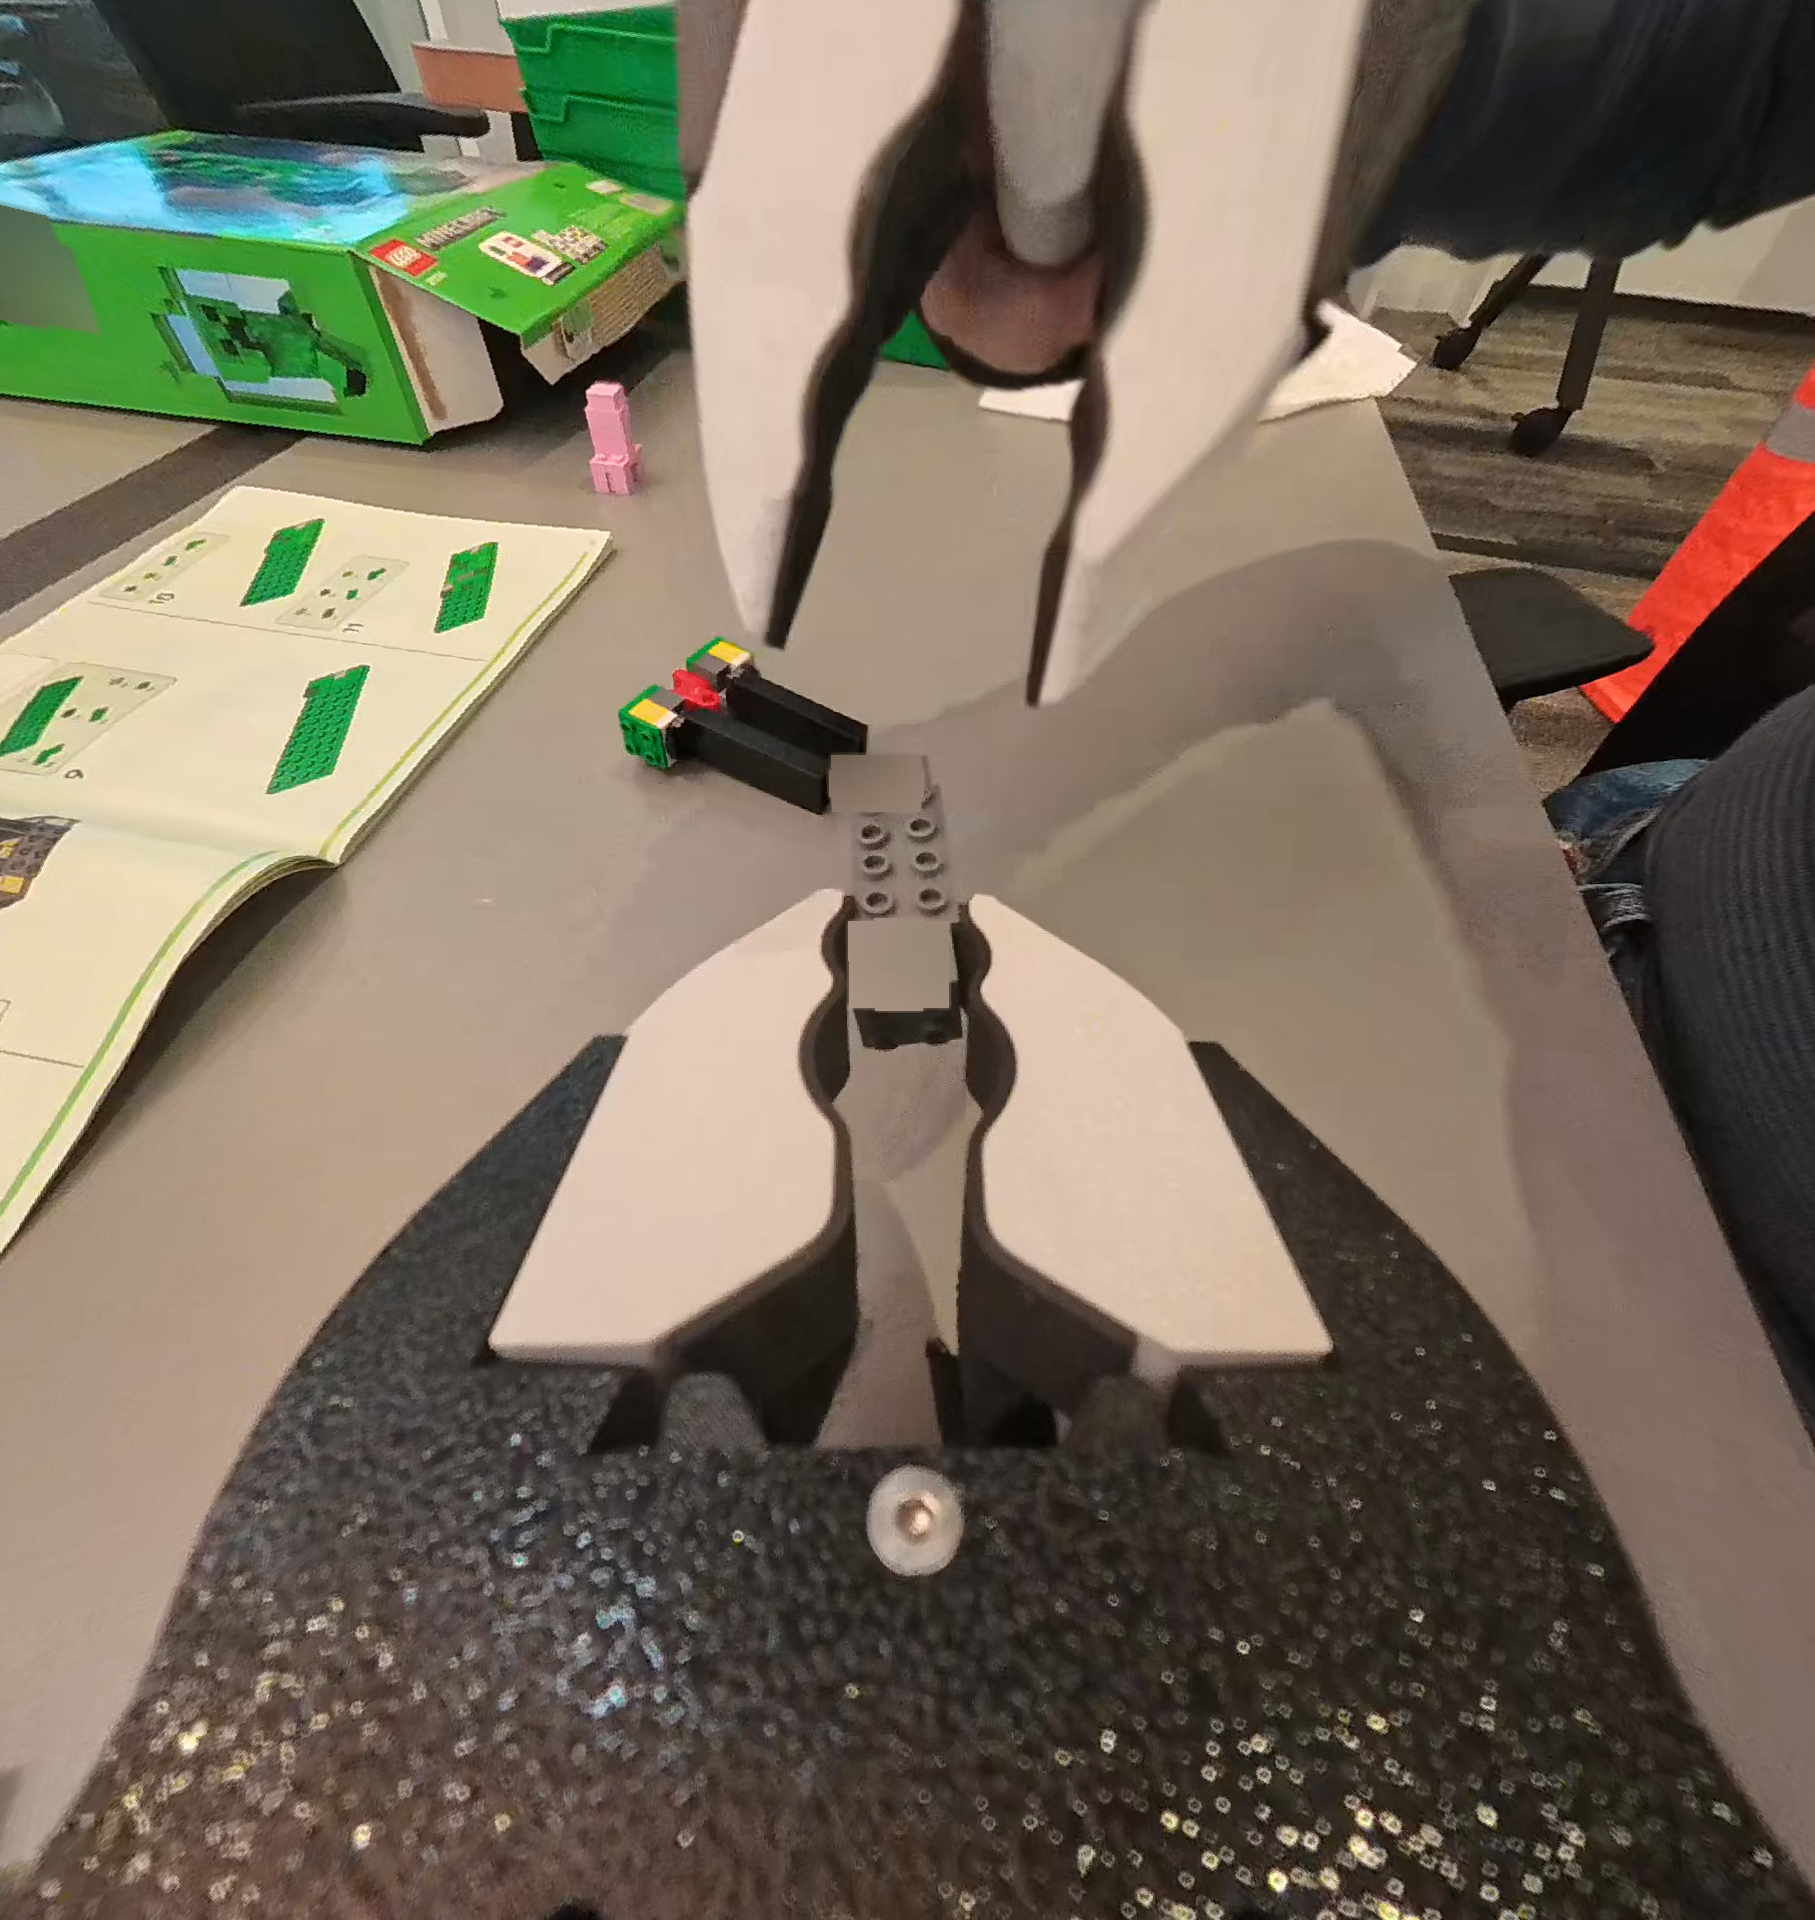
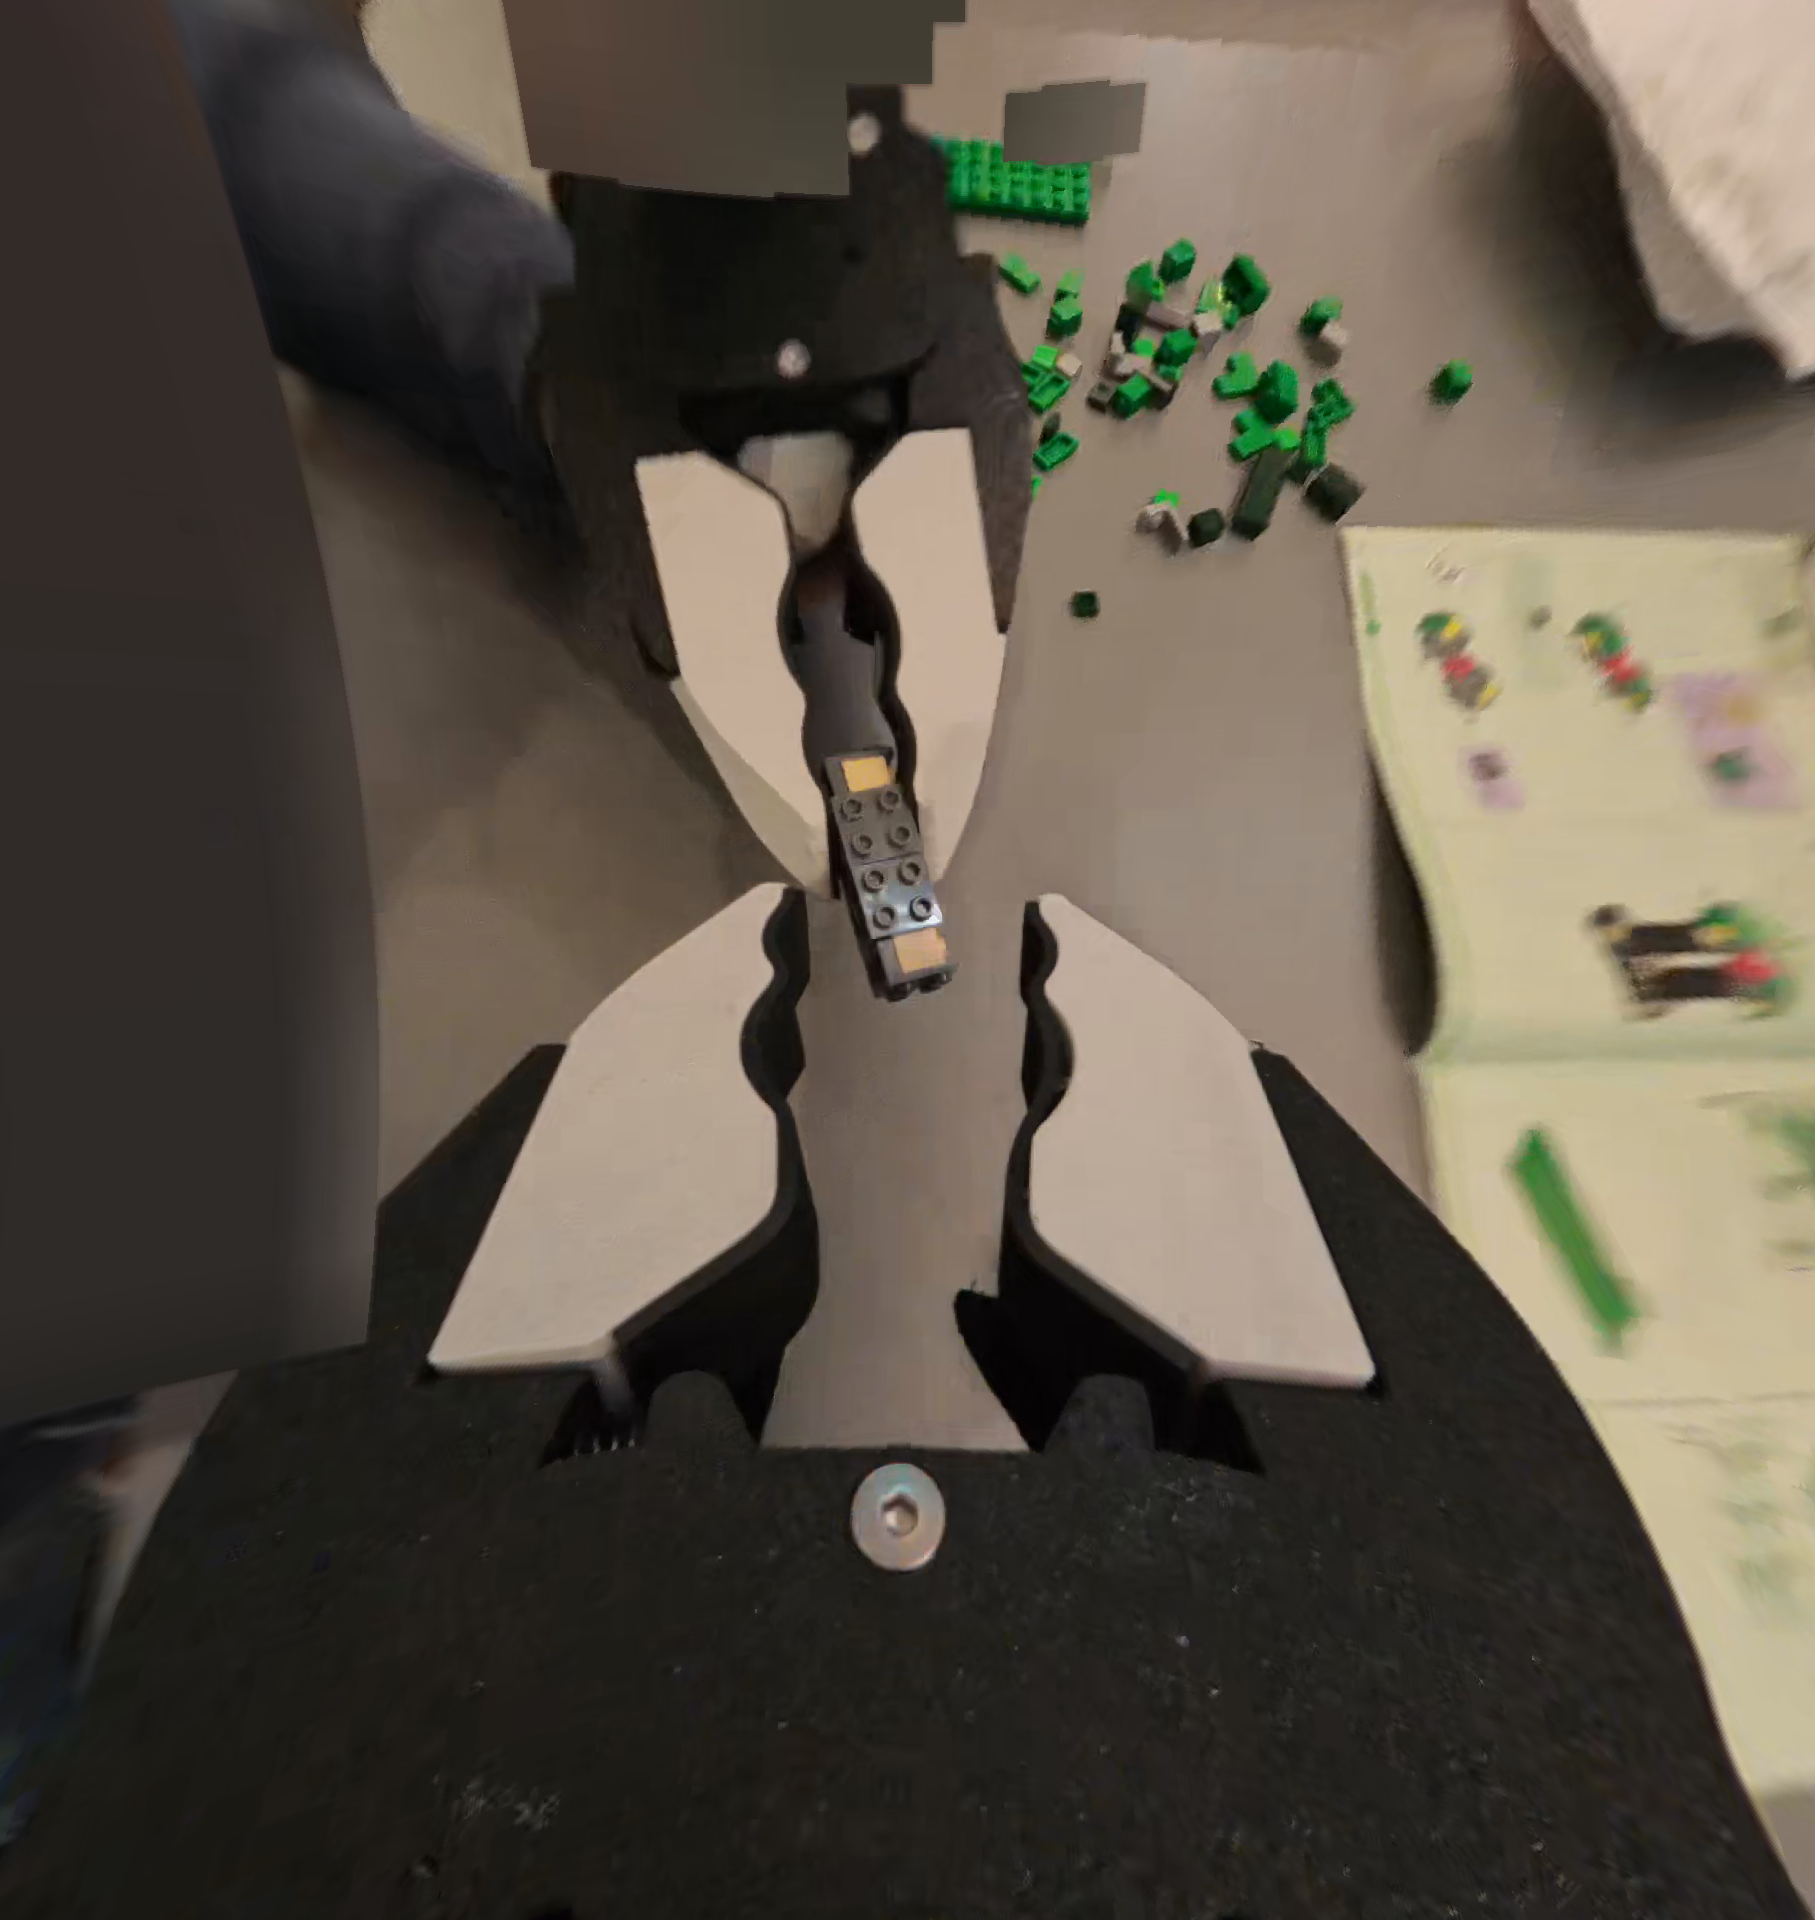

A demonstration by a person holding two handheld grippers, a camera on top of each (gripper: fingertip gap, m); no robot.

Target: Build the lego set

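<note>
**While left gripper steadies grey piece: right free to fetch**

While pinched in left gripper (image 1: 898,940) at its near end, grey studded assembly (image 1: 895,862) juts out, studs up, prob. so next brick can press on. Right gripper (image 2: 908,914) spread, holding nothing, poised just over far end. Black sub-build (image 1: 742,722) parked on bench (image 1: 467,1039) near booklet (image 1: 259,665); loose green bricks (image 2: 1209,384) w/in reach.

Office, grey desk (image 1: 363,1039), swivel chairs (image 1: 1547,343), carpet (image 1: 1661,374)

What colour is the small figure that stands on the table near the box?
The figure is pink. It shows best in the left wrist view.
</note>
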